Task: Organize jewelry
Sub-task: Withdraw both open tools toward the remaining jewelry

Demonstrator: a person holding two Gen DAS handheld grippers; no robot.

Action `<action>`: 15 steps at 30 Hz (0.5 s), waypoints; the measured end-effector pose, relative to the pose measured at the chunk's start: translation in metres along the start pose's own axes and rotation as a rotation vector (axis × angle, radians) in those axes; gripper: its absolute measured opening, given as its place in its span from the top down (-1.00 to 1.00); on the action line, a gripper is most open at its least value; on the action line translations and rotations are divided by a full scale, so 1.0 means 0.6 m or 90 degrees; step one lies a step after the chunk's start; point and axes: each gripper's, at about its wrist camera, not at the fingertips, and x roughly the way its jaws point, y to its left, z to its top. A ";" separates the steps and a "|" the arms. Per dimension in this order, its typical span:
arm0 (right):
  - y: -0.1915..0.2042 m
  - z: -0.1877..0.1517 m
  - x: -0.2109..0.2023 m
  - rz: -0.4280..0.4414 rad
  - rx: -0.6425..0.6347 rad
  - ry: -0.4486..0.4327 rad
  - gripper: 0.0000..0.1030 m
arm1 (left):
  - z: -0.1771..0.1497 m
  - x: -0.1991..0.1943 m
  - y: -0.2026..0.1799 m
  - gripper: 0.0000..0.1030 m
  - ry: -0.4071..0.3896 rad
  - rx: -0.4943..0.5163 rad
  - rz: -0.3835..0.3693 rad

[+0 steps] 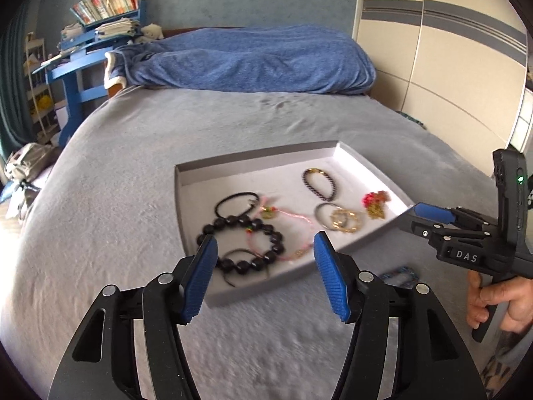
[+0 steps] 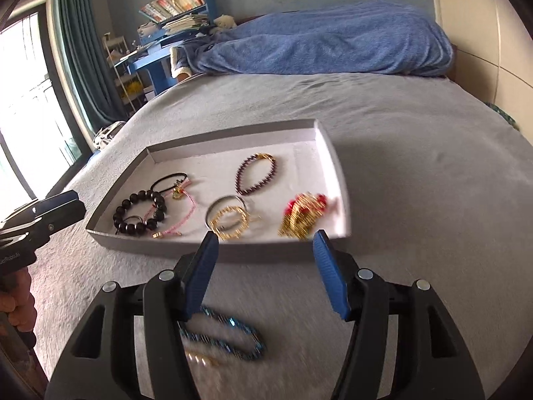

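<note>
A shallow grey tray (image 1: 195, 175) (image 2: 333, 153) lies on the bed and holds several pieces: a black bead bracelet (image 1: 243, 243) (image 2: 140, 211), a pink cord bracelet (image 1: 286, 223), a dark purple bead bracelet (image 2: 256, 173), gold bangles (image 2: 230, 221) and a red-and-gold piece (image 2: 303, 213). A blue beaded bracelet (image 2: 226, 336) and a small gold piece (image 2: 200, 360) lie on the bed in front of the tray. My left gripper (image 1: 265, 256) is open and empty over the tray's near left corner. My right gripper (image 2: 265, 256) is open and empty above the blue bracelet.
The grey bedspread (image 1: 133, 173) surrounds the tray. A blue blanket (image 1: 253, 60) is heaped at the far end. A blue desk with books (image 1: 90, 33) stands at the far left, a wardrobe (image 1: 449, 66) at the right, a window (image 2: 23, 100) at the left.
</note>
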 end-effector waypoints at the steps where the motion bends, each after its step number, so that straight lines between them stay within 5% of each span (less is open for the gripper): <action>1: -0.006 -0.006 -0.005 -0.003 0.002 0.001 -0.15 | -0.005 -0.002 -0.005 -0.20 0.002 -0.001 -0.007; 15: -0.083 -0.079 -0.026 -0.037 0.089 0.042 -0.26 | -0.107 0.017 -0.115 -0.23 0.079 0.058 -0.097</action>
